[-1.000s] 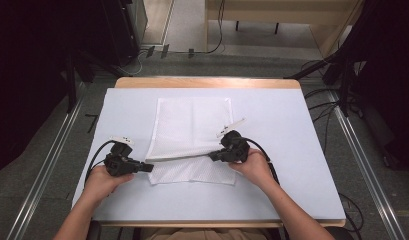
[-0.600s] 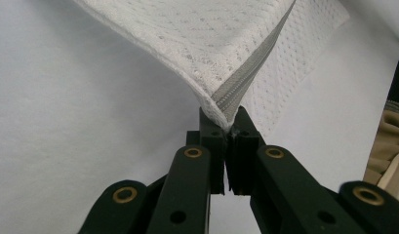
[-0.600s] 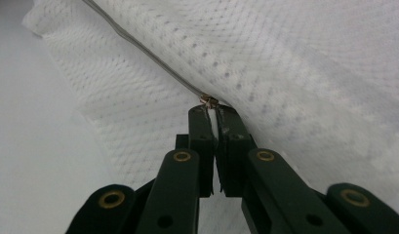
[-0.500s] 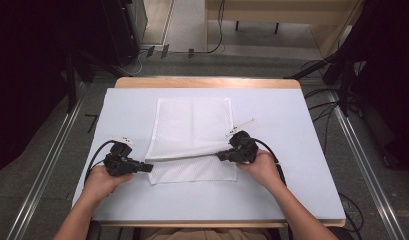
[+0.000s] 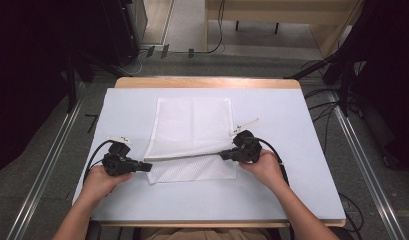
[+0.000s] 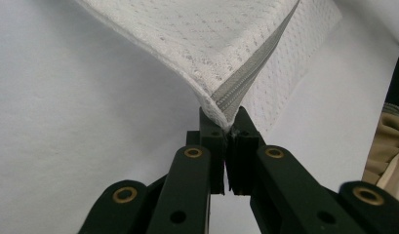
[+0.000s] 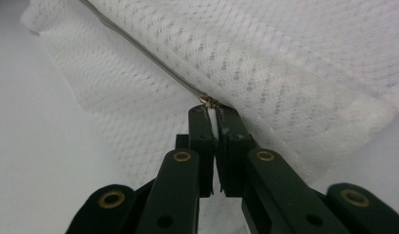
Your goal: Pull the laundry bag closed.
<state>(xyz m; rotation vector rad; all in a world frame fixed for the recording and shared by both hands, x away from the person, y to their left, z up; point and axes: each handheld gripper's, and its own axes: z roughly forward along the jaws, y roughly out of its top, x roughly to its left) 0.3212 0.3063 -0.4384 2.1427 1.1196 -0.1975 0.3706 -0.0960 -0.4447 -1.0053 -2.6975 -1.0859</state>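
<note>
**Mesh bag held taut along its zipper**

Mesh laundry bag (image 5: 192, 135) lies mid-table, soft, light and floppy. Left gripper (image 5: 144, 166) pinches the zipper's end corner at 8 o'clock; right gripper (image 5: 225, 155) pinches the zipper pull (image 7: 209, 101) at 4 o'clock. Only zipper tape (image 6: 246, 83) and pull likely offer firm holds.

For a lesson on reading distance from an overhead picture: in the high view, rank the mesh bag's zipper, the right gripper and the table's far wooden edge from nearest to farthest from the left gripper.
1. Zipper: meets the left gripper at its jaws.
2. Right gripper: across the mesh bag, at the zipper's other end.
3. Far wooden edge: beyond the bag, at the table's back.
</note>
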